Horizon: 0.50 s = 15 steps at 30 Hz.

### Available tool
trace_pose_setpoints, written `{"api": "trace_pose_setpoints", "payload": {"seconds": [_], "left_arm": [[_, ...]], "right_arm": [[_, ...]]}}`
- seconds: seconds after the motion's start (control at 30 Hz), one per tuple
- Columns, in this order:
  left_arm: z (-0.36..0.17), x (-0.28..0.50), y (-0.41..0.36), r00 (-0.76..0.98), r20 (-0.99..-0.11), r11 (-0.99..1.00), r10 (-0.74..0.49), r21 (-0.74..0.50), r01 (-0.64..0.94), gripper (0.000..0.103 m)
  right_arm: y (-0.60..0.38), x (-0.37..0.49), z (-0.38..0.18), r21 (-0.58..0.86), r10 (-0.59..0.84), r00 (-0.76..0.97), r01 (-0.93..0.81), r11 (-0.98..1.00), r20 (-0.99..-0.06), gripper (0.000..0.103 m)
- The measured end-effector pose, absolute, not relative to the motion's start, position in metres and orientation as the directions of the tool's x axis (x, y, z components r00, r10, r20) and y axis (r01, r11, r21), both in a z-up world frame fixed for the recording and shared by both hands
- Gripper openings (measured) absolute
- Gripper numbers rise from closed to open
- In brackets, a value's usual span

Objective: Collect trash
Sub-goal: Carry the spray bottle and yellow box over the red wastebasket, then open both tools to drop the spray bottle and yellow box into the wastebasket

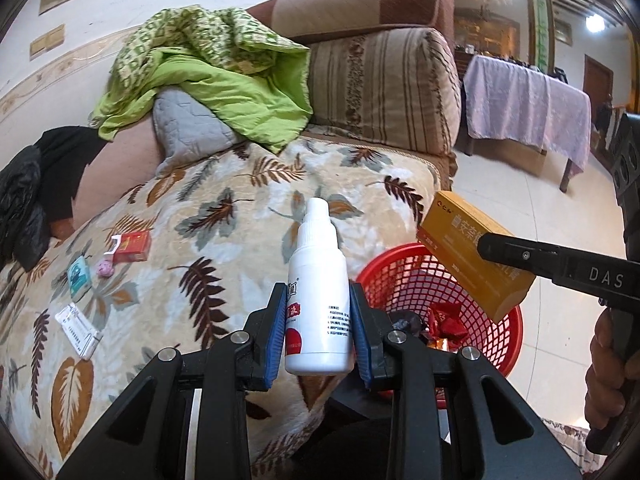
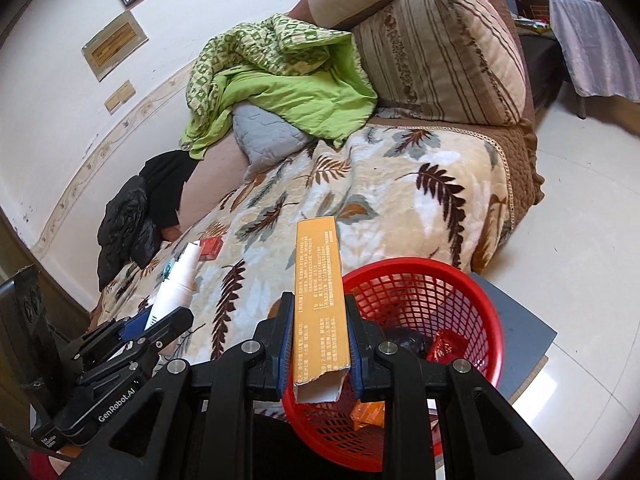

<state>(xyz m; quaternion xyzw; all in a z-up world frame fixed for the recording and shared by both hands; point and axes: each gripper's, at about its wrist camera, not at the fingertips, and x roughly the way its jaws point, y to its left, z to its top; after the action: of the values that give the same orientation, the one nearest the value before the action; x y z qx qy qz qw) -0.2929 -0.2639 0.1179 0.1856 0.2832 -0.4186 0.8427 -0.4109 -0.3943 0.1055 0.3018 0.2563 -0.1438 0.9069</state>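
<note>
My left gripper [image 1: 318, 302] is shut on a white plastic bottle [image 1: 318, 288] with a red label, held upright over the sofa's front edge, just left of a red mesh basket [image 1: 512, 344]. My right gripper [image 2: 318, 320] is shut on a long yellow carton [image 2: 320, 292] with a torn near end, held over the rim of the basket [image 2: 472, 292]. In the left wrist view the carton [image 1: 464, 256] hangs above the basket. Red wrappers [image 1: 444, 320] lie inside the basket. The left gripper [image 2: 160, 320] with the bottle [image 2: 176, 280] shows at the right wrist view's lower left.
On the leaf-patterned blanket [image 1: 240, 208] lie a red cigarette pack [image 1: 134, 245], a teal packet [image 1: 79, 276], a small pink ball [image 1: 105, 269] and a white box [image 1: 80, 330]. A green quilt [image 1: 208, 76], black clothes [image 1: 36, 192] and a striped cushion [image 1: 384, 88] sit behind. The basket stands on a grey stool [image 2: 516, 320].
</note>
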Motion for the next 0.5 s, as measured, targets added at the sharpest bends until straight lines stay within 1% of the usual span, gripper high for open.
{"api": "trace_pose_setpoints", "payload": {"seconds": [0.5], "left_arm": [[0.106, -0.314, -0.303, 0.45, -0.675, 0.507, -0.585, 0.129, 0.852, 0.029]], "right_arm": [[-0.417, -0.426, 0.092, 0.502, -0.122, 0.82, 0.452, 0.737, -0.559, 0.024]]}}
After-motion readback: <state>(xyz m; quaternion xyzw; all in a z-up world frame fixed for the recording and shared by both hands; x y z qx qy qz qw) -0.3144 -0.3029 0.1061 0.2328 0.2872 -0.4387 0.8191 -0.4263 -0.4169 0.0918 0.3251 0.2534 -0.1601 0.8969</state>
